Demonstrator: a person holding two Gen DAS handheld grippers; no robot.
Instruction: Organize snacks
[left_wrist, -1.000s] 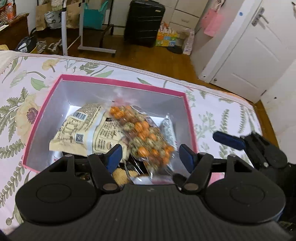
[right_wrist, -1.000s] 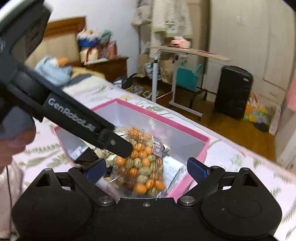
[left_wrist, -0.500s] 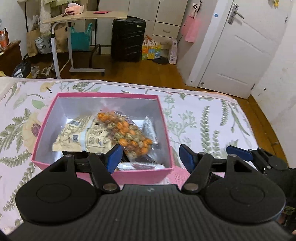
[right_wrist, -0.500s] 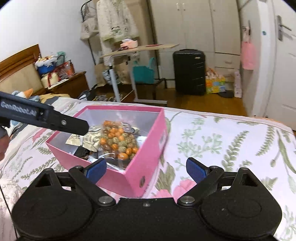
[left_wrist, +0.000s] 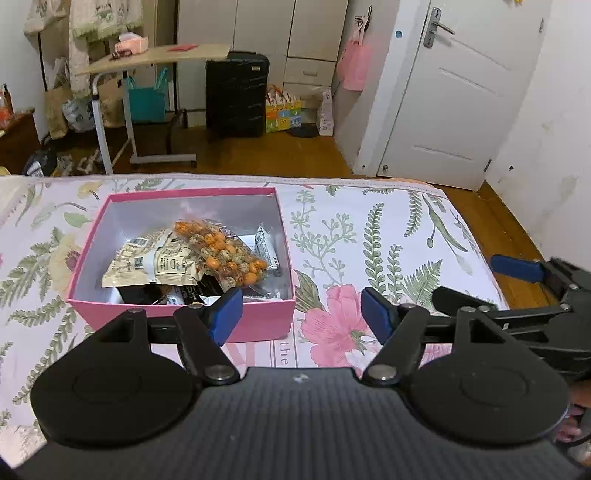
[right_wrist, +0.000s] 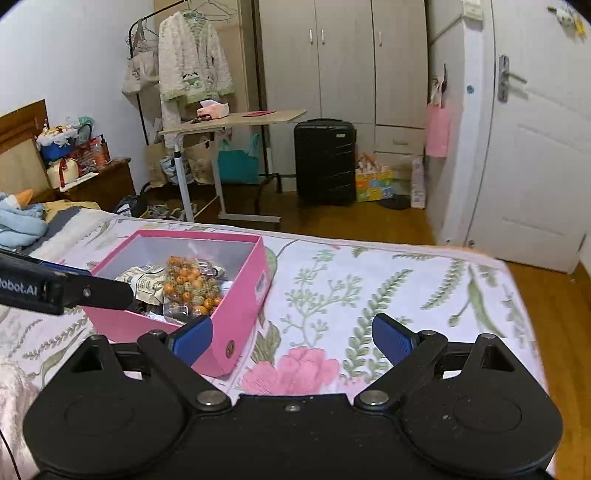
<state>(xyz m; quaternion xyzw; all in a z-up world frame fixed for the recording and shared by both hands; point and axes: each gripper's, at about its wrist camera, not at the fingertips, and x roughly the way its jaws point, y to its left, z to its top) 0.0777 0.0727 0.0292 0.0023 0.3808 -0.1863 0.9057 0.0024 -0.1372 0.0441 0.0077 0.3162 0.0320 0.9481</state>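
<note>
The snack bags (left_wrist: 218, 251) are lying inside the pink box (left_wrist: 177, 317) on the flowery bed (left_wrist: 369, 236), so they are looking tidy. The left gripper (left_wrist: 301, 312) and right gripper (right_wrist: 291, 338) are hanging apart, holding nothing.

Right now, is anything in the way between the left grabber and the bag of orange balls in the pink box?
Only the pink box itself: its near wall stands between the open left gripper and the snack bag. Above the box, nothing visible blocks it.
</note>
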